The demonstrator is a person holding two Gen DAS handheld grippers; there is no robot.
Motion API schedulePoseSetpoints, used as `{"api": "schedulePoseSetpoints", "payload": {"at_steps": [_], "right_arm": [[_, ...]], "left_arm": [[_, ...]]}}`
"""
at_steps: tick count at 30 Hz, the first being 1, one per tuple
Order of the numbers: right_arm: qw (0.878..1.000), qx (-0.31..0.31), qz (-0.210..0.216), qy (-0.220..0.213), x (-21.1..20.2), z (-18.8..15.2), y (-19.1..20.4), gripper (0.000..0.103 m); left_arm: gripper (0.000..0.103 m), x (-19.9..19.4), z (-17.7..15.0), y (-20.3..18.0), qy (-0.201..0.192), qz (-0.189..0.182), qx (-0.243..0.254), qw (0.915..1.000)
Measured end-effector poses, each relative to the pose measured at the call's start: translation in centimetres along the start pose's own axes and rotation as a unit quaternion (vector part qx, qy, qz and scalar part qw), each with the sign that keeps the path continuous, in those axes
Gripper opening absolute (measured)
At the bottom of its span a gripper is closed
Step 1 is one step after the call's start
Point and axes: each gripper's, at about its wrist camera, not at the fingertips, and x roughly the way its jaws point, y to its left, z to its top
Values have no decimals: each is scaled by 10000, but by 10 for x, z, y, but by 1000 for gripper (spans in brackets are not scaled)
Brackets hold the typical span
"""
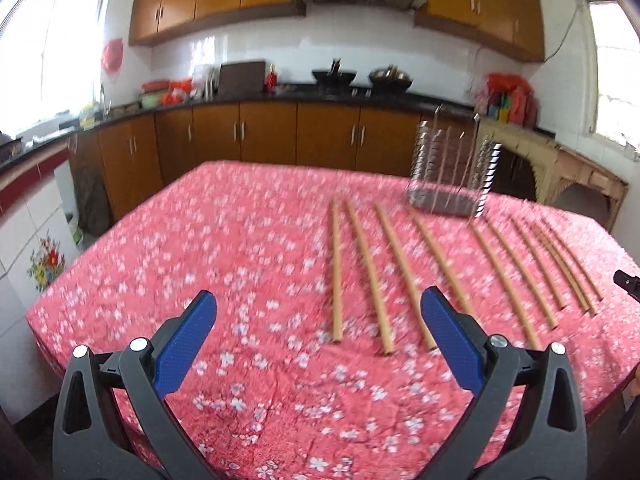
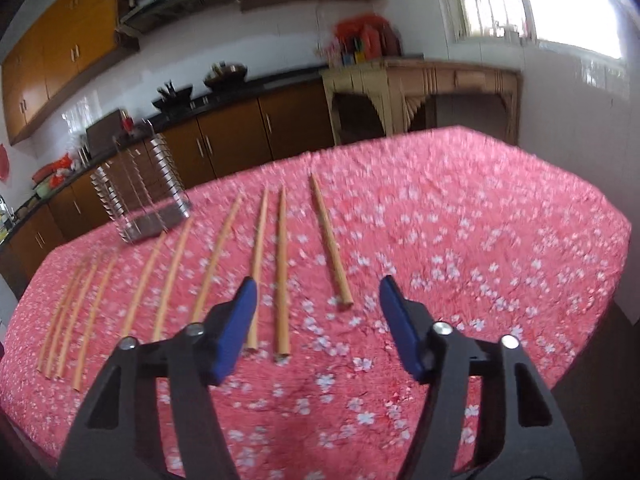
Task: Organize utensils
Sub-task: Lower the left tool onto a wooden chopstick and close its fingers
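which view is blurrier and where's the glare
Both views are motion-smeared, the chopsticks and metal rack soft; the right wrist view is slightly worse. Glare: blown-out windows in the left wrist view, one at top right in the right. Fisheye bends the table edge.

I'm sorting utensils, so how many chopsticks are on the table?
10 chopsticks, in one row on the cloth before the rack: three before the right gripper, four before the left gripper, three between. Blur may hide one.

Left gripper (image 1: 319,302): two black plastic clamp arms with triangular cut-outs, silver round rivets at the pivots, blue textured pads (image 1: 454,342) on the inner finger faces. Right gripper (image 2: 316,288): same build, black arms, silver rivets, blue pads (image 2: 234,330).
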Motion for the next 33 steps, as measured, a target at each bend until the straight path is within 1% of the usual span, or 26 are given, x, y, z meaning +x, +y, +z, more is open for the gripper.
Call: {"api": "schedulePoseSetpoints", "payload": {"at_steps": [2, 4, 5, 6, 7, 9, 11, 12, 14, 15, 16, 18, 21, 23, 24, 26, 27, 28, 29, 31, 33], "right_arm": [[9996, -29, -55, 258, 17, 1, -2, 51], [9990, -65, -147, 421, 30, 3, -1, 45], [9986, -76, -218, 471, 37, 3, -2, 44], [9981, -64, -260, 556, 43, 3, -1, 41], [9976, -32, -260, 641, 49, 3, -1, 36], [9965, 9, -301, 778, 58, 2, -3, 29], [9965, 40, -312, 781, 62, 5, -5, 23], [9964, 45, -299, 788, 63, 4, -5, 19], [9964, 58, -328, 781, 63, 4, -6, 17], [9964, 65, -332, 779, 63, 4, -6, 15], [9963, 73, -342, 781, 62, 4, -7, 14], [9963, 80, -347, 781, 62, 4, -8, 14], [9962, 74, -375, 784, 63, 4, -6, 14], [9961, 74, -386, 785, 64, 4, -6, 14], [9961, 74, -388, 786, 64, 4, -6, 14], [9961, 66, -385, 789, 64, 5, -6, 14], [9961, 61, -387, 788, 64, 5, -6, 14], [9961, 52, -395, 785, 64, 5, -6, 9], [9961, 44, -396, 786, 64, 4, -5, 9], [9963, 31, -369, 779, 64, 4, -5, 9], [9964, 18, -351, 771, 63, 4, -5, 8]], "left_arm": [[101, 7, -3, 2, 177, -29, 1, 9998], [101, 11, -5, 2, 260, -33, 30, 9997], [101, 14, -5, 2, 316, -53, 37, 9995], [101, 17, -6, 3, 394, -82, 19, 9992], [100, 19, -6, 4, 451, -121, -2, 9989], [95, 24, -8, 5, 535, -178, -4, 9984], [84, 28, -9, 6, 617, -221, 23, 9978], [82, 31, -10, 6, 661, -240, 29, 9975], [74, 37, -13, 6, 782, -297, 26, 9965], [72, 40, -15, 4, 803, -310, 24, 9963], [68, 43, -16, 3, 851, -321, 22, 9959], [65, 47, -17, 1, 913, -334, 34, 9953], [58, 52, -16, -2, 902, -304, 87, 9954], [50, 54, -14, -3, 898, -303, 86, 9955], [48, 55, -13, -3, 894, -295, 76, 9955], [36, 57, -12, -3, 884, -281, 75, 9957], [32, 56, -12, -3, 882, -285, 80, 9957], [23, 56, -13, -4, 876, -271, 100, 9957], [15, 56, -13, -5, 871, -261, 125, 9958], [8, 56, -13, -5, 874, -304, 115, 9956], [7, 56, -13, -3, 889, -349, 80, 9954]]}}
